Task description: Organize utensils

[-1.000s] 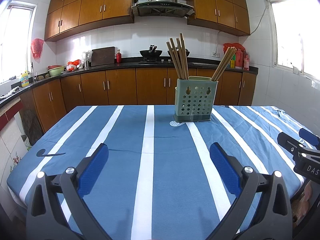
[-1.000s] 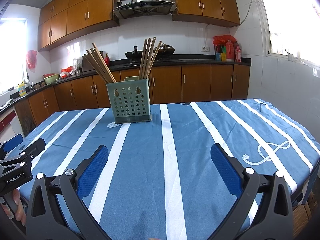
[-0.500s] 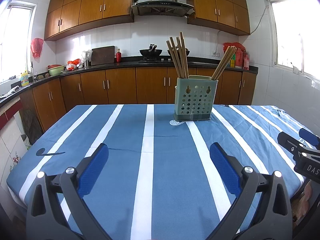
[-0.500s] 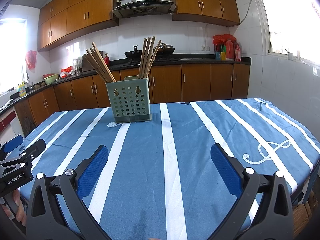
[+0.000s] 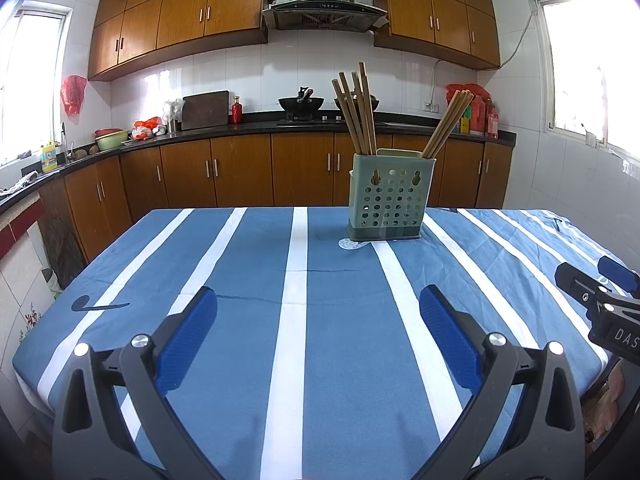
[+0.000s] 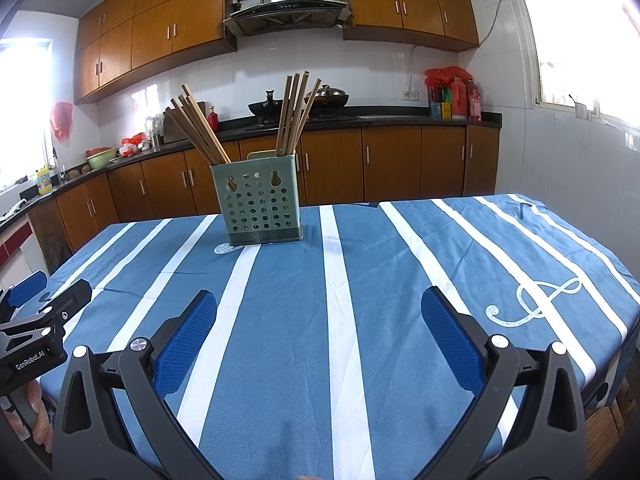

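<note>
A green perforated utensil holder (image 5: 386,196) (image 6: 260,202) stands upright at the far side of the blue striped table (image 5: 240,340) (image 6: 380,340). Two bunches of wooden chopsticks (image 5: 356,112) (image 6: 200,124) lean out of it, one bunch in each side. My left gripper (image 5: 318,312) is open over the near part of the table, with nothing between its blue pads. My right gripper (image 6: 319,312) is open too and holds nothing. Each gripper shows at the edge of the other's view, the right one (image 5: 600,300) and the left one (image 6: 40,308).
A small pale round patch (image 5: 352,244) lies on the cloth by the holder's base. Behind the table runs a kitchen counter (image 5: 240,128) with wooden cabinets, a wok and bottles. A hand (image 6: 36,412) grips the left gripper's handle.
Both views have drifted back and down a little, so the holder sits slightly higher in frame. Both grippers stay open and nothing on the table has moved.
</note>
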A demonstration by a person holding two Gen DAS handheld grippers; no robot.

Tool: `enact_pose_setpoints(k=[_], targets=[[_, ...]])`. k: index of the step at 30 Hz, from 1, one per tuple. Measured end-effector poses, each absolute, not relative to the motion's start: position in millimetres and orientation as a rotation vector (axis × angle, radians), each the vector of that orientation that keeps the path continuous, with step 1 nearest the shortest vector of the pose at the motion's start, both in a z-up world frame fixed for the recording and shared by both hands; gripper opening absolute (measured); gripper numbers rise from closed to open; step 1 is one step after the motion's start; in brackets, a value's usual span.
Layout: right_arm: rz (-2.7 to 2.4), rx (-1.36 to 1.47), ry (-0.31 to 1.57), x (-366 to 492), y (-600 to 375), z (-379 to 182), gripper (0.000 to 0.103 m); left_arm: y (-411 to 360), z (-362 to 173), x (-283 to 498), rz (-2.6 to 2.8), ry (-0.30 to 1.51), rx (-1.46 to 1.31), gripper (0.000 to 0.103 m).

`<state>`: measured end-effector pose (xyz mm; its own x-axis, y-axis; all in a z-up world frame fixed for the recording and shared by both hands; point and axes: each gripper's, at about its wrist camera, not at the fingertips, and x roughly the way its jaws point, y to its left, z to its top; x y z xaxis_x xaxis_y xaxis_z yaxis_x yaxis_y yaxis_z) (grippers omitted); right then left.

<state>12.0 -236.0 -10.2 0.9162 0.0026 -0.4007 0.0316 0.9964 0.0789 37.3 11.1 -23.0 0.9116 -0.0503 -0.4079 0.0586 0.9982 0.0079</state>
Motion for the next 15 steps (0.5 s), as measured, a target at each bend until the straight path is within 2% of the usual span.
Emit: enact_pose_setpoints(k=[15], targets=[[-0.015, 0.085, 0.413, 11.8, -235.8, -10.3, 0.101, 9.7, -28.9, 35.9, -0.057, 0.425, 0.019, 0.099]])
